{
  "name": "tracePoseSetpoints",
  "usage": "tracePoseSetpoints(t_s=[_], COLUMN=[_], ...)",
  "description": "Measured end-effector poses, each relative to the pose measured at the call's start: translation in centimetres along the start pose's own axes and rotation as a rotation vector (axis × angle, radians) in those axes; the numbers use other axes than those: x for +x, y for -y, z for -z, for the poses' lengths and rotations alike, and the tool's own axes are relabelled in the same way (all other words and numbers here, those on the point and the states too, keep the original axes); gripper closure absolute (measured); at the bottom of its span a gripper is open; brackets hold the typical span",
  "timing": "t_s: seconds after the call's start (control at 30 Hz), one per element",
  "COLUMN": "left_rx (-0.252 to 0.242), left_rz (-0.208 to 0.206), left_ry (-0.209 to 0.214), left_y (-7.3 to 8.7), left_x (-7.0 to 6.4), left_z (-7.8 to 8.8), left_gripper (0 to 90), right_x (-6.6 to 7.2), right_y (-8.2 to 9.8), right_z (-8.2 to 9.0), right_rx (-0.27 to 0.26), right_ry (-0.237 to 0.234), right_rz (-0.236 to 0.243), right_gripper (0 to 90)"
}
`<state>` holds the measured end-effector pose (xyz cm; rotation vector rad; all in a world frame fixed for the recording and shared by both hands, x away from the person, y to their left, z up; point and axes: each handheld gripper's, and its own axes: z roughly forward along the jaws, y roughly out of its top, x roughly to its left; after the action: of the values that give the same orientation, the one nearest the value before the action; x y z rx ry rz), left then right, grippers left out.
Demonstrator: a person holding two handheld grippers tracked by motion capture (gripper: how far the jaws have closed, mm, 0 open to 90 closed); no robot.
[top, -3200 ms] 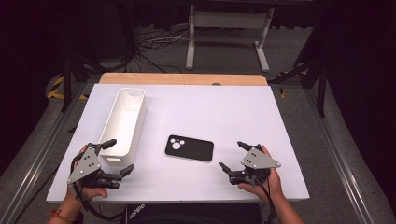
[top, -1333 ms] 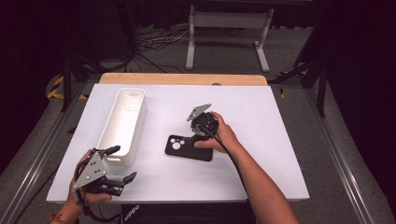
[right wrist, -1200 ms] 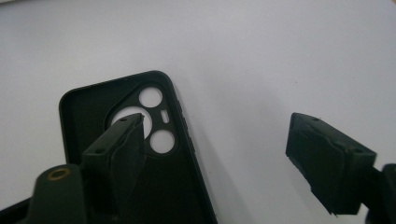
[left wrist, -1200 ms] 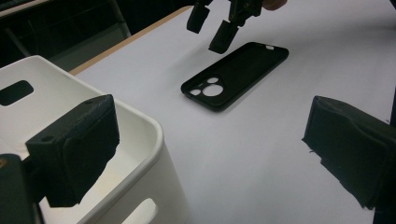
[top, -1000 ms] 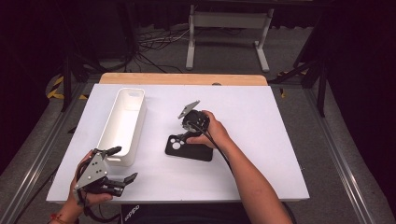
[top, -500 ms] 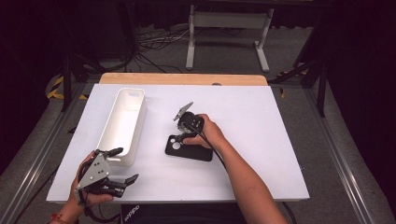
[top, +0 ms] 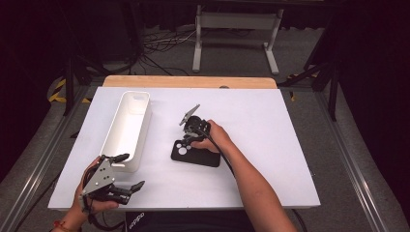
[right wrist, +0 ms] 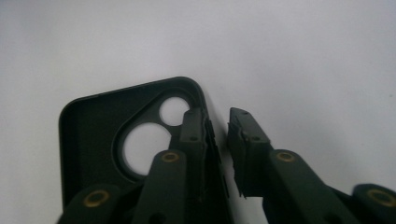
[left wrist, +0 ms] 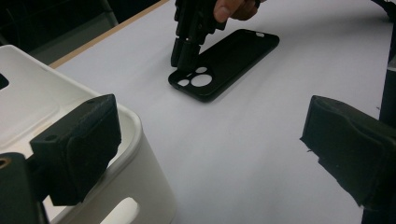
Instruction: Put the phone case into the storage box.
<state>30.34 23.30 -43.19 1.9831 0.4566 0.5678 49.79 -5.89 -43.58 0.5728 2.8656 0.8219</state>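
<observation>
A black phone case (top: 196, 153) lies hollow side up in the middle of the white table (top: 275, 130). My right gripper (top: 189, 140) points down onto its camera-hole end. In the right gripper view the case's side wall (right wrist: 212, 140) stands between the jaws of that gripper (right wrist: 217, 116). One jaw is inside the case against the wall, and the other is outside with a thin gap left. These jaws have just been closing. My left gripper (top: 128, 170) rests open near the table's front left corner with nothing between its jaws (left wrist: 210, 140). From there it looks at the case (left wrist: 229, 60) and the right gripper (left wrist: 184, 51).
A long white bin (top: 126, 126) stands on the left half of the table, its near end right beside my left gripper; its rim (left wrist: 28, 107) shows close up. A wooden strip (top: 188, 81) runs along the table's far edge, with stands and cables on the floor beyond.
My right gripper travelled from the table's front right to the phone case, came down on its camera-hole end and narrowed its jaws. The left gripper stayed in place.
</observation>
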Motion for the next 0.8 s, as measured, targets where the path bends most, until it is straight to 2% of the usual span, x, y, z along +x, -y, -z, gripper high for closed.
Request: tracePoseSetpoints(t_s=[0.03,0.17,0.33,0.53,0.73,0.8], left_rx=[0.003,0.01,0.01,0.01,0.008,0.014], left_rz=[-0.003,-0.01,-0.007,-0.011,-0.008,-0.009], left_ry=[0.002,0.009,0.01,0.009,0.011,0.013], left_y=[0.0,0.0,0.0,0.0,0.0,-0.1], left_x=[0.0,0.0,-0.1,-0.1,-0.1,0.0], left_z=[0.0,-0.2,-0.3,-0.2,-0.1,-0.1], left_gripper=[5.5,5.7,5.7,6.0,6.0,6.1], right_x=[-0.2,-0.2,-0.2,0.3,0.8,0.8], right_y=[0.0,-0.1,-0.6,-1.0,-1.0,-1.0], right_z=[0.0,0.0,-0.3,-0.3,-0.3,0.0], right_rx=[0.0,0.009,0.048,0.08,0.086,0.071], right_ry=[-0.017,-0.032,-0.039,-0.018,0.016,0.02], right_rz=[-0.015,-0.015,-0.015,0.023,0.054,0.056], right_gripper=[79.7,82.3,79.7,81.8,84.1,84.6])
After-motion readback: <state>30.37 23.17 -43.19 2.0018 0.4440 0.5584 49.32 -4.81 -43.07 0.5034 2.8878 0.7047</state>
